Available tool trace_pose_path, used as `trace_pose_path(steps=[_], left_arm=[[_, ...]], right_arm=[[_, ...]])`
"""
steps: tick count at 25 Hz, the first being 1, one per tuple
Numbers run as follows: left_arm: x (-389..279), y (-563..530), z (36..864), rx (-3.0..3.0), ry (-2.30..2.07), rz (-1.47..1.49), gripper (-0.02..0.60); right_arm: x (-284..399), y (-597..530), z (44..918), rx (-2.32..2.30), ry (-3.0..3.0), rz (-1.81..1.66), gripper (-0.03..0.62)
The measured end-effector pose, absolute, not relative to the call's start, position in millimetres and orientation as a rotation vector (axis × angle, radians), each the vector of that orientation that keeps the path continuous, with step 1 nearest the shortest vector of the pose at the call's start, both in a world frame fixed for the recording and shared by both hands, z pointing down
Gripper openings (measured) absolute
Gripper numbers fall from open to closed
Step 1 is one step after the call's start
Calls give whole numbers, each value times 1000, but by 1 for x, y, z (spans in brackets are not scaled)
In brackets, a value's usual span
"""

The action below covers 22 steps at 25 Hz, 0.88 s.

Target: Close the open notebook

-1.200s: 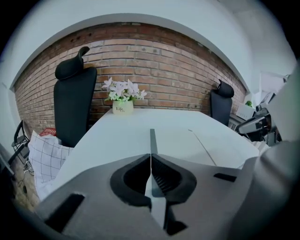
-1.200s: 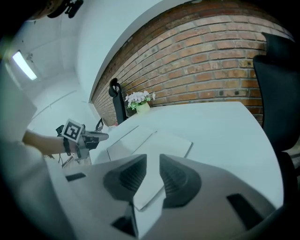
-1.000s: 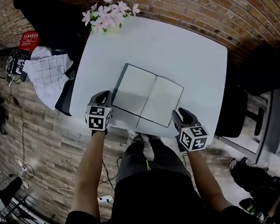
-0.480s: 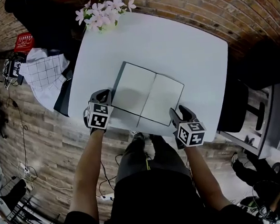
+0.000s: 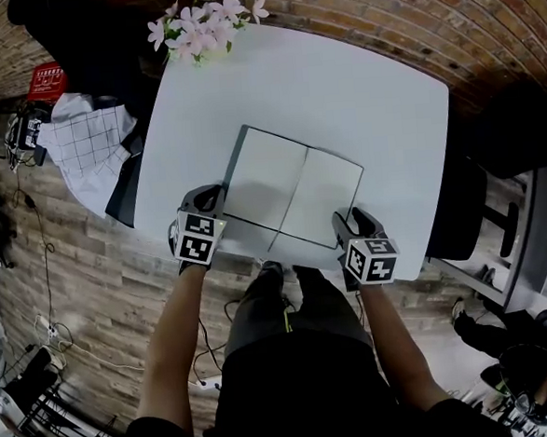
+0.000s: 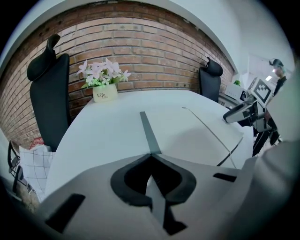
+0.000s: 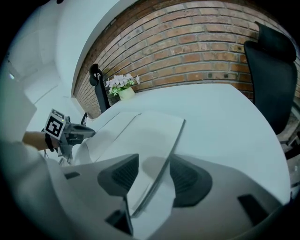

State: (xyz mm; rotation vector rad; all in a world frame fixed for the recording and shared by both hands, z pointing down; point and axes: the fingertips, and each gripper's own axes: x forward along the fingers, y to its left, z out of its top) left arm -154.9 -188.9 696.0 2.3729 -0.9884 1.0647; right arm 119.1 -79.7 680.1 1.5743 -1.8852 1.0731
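R hand-held gripper (image 5: 350,219) lower, jaws opening astride notebook (image 5: 293,188) R edge

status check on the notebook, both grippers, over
Left hand-held gripper shut, tips at left cover edge of notebook. Right hand-held gripper opening, right page edge between jaws, not pinched. Notebook open flat on table. Flower pot far back, nothing blocking.

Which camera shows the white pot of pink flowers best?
Left gripper view: the white pot of pink flowers stands side-on, label visible. Head view shows only blossoms from above; right gripper view shows it tiny.
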Motion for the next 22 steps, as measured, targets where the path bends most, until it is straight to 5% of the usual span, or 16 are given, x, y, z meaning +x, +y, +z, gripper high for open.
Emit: trace_pose_path(steps=[18,22], left_arm=[[-145,-151,693,2301,-956,976,23],[-147,-151,694,2298,-954,973,23]], right_arm=[[144,-95,680,1708,-1877,1236,204],[146,-95,669,1742,-1899,1243,161]])
